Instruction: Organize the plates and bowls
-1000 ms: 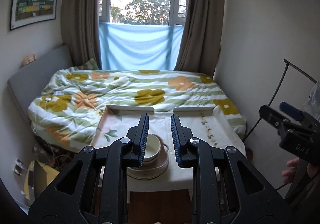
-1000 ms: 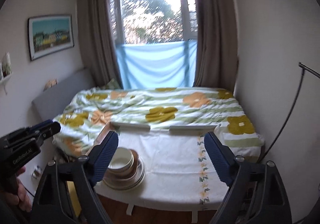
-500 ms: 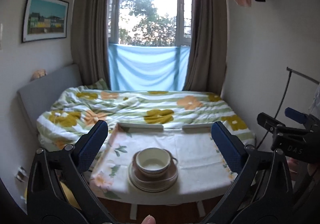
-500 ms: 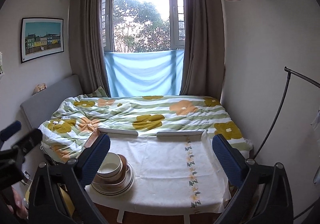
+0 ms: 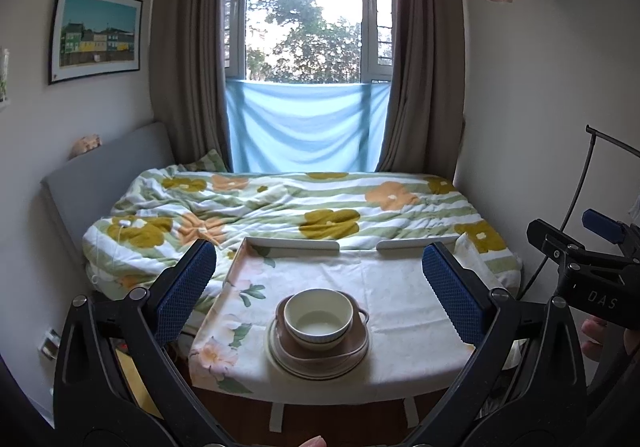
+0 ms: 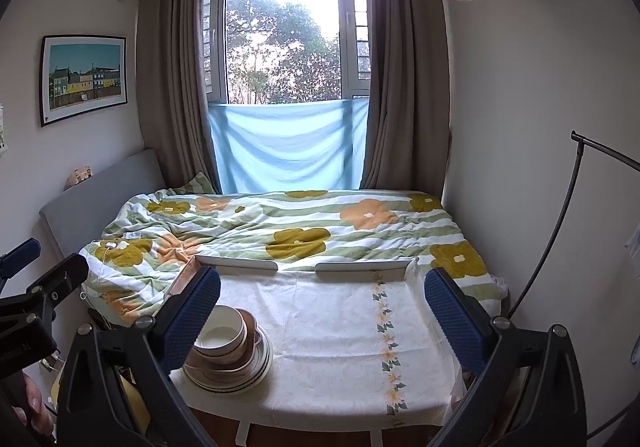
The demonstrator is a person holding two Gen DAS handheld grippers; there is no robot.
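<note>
A cream bowl (image 5: 319,317) sits on top of a stack: a brown handled dish (image 5: 357,343) and white plates (image 5: 280,357) under it, near the front of a small table. The stack also shows in the right wrist view (image 6: 228,351), at the table's left front. My left gripper (image 5: 318,295) is open and empty, held back from the table with the stack between its fingers in view. My right gripper (image 6: 320,307) is open and empty, also short of the table, right of the stack.
The table wears a floral cloth (image 6: 340,327) and has a raised back rail (image 5: 292,246). Behind it lies a bed with a flowered quilt (image 5: 280,207). A black metal stand (image 6: 568,207) leans at the right wall. The other gripper (image 5: 588,279) shows at the right edge.
My left gripper has opened wide from nearly shut. Both grippers have pulled back and tilted up, so the table and stack sit farther away and more centred.
</note>
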